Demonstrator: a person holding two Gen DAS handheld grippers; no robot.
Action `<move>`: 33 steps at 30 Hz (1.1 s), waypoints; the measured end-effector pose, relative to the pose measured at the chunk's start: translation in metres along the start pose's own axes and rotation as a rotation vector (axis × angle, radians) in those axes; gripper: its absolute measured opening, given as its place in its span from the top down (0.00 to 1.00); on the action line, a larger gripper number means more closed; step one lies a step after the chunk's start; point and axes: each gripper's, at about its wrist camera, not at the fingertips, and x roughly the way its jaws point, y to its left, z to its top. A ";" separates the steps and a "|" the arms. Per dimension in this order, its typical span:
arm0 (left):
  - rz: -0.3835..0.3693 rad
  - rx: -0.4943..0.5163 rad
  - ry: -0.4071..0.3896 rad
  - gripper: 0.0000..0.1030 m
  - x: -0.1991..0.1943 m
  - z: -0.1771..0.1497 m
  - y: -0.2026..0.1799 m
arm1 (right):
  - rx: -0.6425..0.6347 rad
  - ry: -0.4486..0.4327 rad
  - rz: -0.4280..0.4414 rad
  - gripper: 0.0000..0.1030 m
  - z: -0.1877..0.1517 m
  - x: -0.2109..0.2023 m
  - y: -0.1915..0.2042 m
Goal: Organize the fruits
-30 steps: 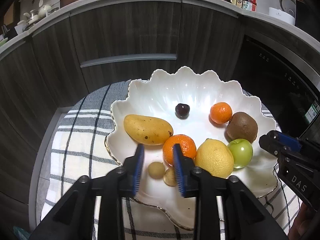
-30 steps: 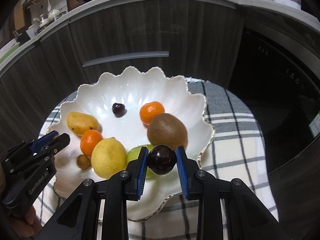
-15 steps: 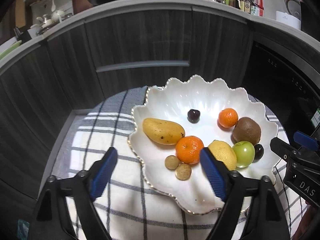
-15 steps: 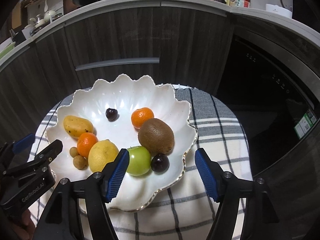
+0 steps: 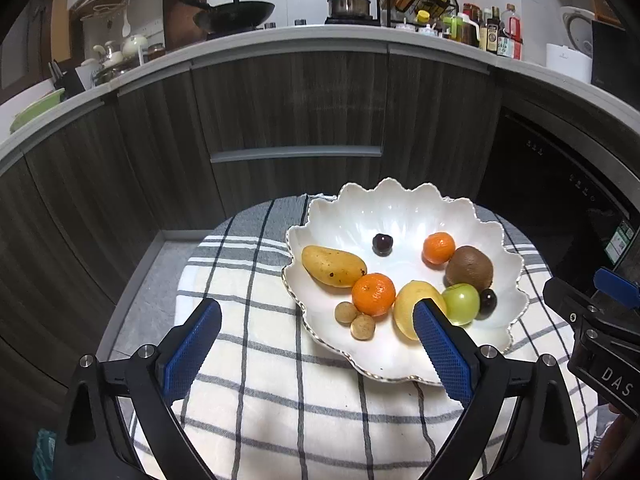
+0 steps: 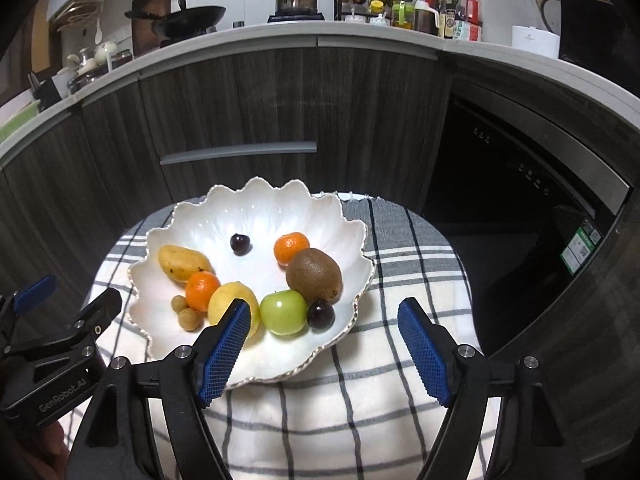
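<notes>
A white scalloped bowl (image 5: 404, 216) (image 6: 256, 212) rests on a checked cloth and holds a mango (image 5: 333, 266), two mandarins (image 5: 373, 294) (image 5: 439, 247), a lemon (image 5: 412, 300), a green apple (image 5: 462, 303), a kiwi (image 5: 469, 267), two dark cherries (image 5: 382, 244) (image 6: 321, 314) and two small brown longans (image 5: 346, 313). My left gripper (image 5: 316, 324) hovers above the bowl's near left rim, jaws opening, nothing between them. My right gripper (image 6: 324, 328) hangs over the near right rim, jaws opening and empty, with one cherry lying in the bowl below.
The checked cloth (image 5: 248, 320) covers a small round table. Dark wood cabinets (image 5: 296, 112) with a grey handle stand behind it, and a black oven front (image 6: 520, 184) is at the right. A cluttered counter (image 5: 320, 32) runs above.
Both grippers opened wide and drew back and up from the bowl. The right one let go of the dark cherry, which now lies beside the green apple and kiwi.
</notes>
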 end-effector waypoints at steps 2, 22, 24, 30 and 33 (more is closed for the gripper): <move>0.001 -0.001 -0.008 0.05 -0.008 -0.002 0.000 | 0.004 -0.010 0.003 0.23 -0.002 -0.007 -0.001; 0.041 -0.024 -0.074 0.01 -0.075 -0.031 0.008 | 0.002 -0.107 0.024 0.22 -0.032 -0.070 -0.001; 0.045 -0.022 -0.083 0.01 -0.079 -0.034 0.008 | 0.001 -0.118 0.021 0.22 -0.036 -0.075 0.000; 0.058 -0.019 -0.101 0.01 -0.090 -0.046 0.007 | -0.006 -0.150 0.014 0.22 -0.046 -0.089 -0.001; 0.063 -0.012 -0.109 0.01 -0.094 -0.051 0.005 | -0.013 -0.160 0.007 0.22 -0.052 -0.093 -0.002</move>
